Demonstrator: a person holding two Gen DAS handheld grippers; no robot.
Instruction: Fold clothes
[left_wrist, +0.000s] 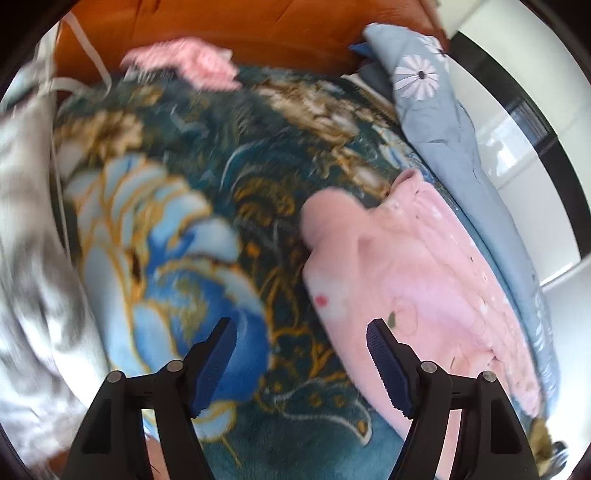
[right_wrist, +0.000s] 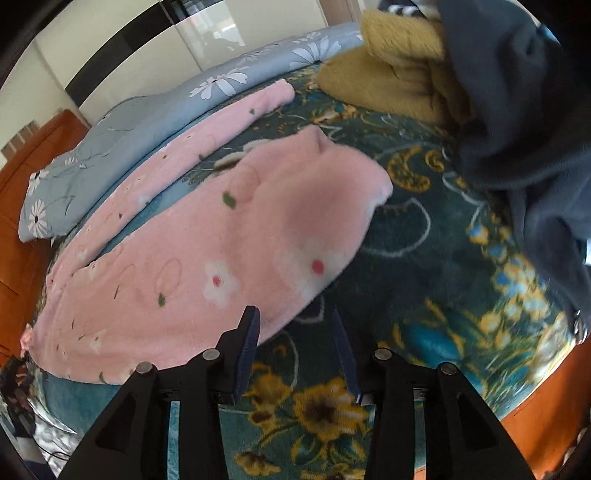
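Observation:
A pink fleece garment with white flowers (left_wrist: 417, 280) lies spread on a dark teal floral blanket (left_wrist: 236, 192); it also shows in the right wrist view (right_wrist: 192, 254), with one leg (right_wrist: 207, 129) stretched far back. My left gripper (left_wrist: 301, 328) is open and empty, above the blanket just left of the garment's edge. My right gripper (right_wrist: 293, 317) is open and empty, over the garment's near right edge.
A grey-blue quilt with daisies (left_wrist: 443, 122) lies along the far side (right_wrist: 122, 125). A small pink cloth (left_wrist: 188, 62) lies by the orange headboard (left_wrist: 258, 29). A mustard garment (right_wrist: 395, 62) and a dark grey one (right_wrist: 517, 122) are piled at the right. A grey-white cloth (left_wrist: 26, 236) is at left.

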